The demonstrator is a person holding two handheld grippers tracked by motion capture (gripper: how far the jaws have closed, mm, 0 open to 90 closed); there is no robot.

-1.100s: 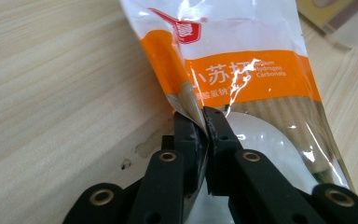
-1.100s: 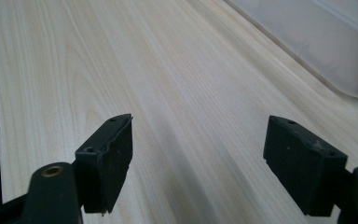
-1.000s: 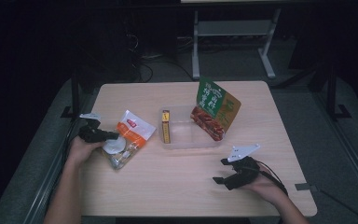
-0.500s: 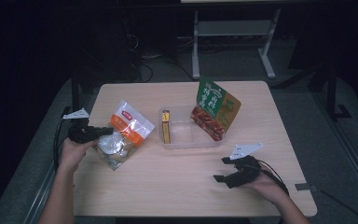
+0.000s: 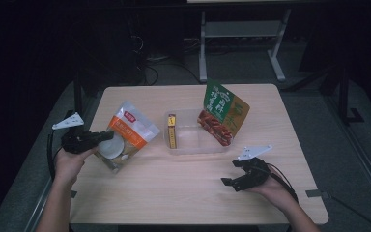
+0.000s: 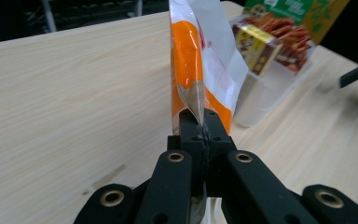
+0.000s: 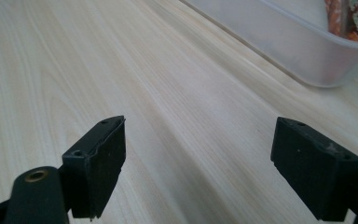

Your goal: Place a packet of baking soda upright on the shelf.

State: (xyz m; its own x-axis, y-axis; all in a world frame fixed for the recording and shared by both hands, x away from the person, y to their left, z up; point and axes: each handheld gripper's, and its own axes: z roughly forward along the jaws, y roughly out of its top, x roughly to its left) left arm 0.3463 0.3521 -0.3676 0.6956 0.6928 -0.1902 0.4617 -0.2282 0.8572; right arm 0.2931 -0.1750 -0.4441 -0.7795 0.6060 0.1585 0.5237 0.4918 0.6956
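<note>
1. The left gripper (image 5: 107, 136) is clamped on the bottom edge of the orange-and-white pouch (image 5: 124, 135). The left gripper view shows the two jaws pressed together on the thin seam of the pouch (image 6: 200, 70).
2. A second ago the pouch lay low on the table (image 5: 183, 193), close to the left side of the clear plastic tray (image 5: 193, 145). Now it is lifted and tilted upward at the left part of the table, a little farther from the tray.
3. The left hand (image 5: 67, 162) has moved up and toward the table's left edge since the earlier frames, carrying the pouch with it.
4. The right gripper (image 5: 232, 174) rests at the near right of the table, in the same place as before. Its jaws stand wide apart and have just been opening further. The right gripper view shows only bare wood between them.
5. The tray stays at the middle of the table. A yellow box (image 5: 172, 130) stands inside it at its left end, and the green-and-orange snack bag (image 5: 222, 113) leans at its right end, as before.
6. The right hand (image 5: 275, 191) holds its gripper just near of the tray's right corner, apart from it.
</note>
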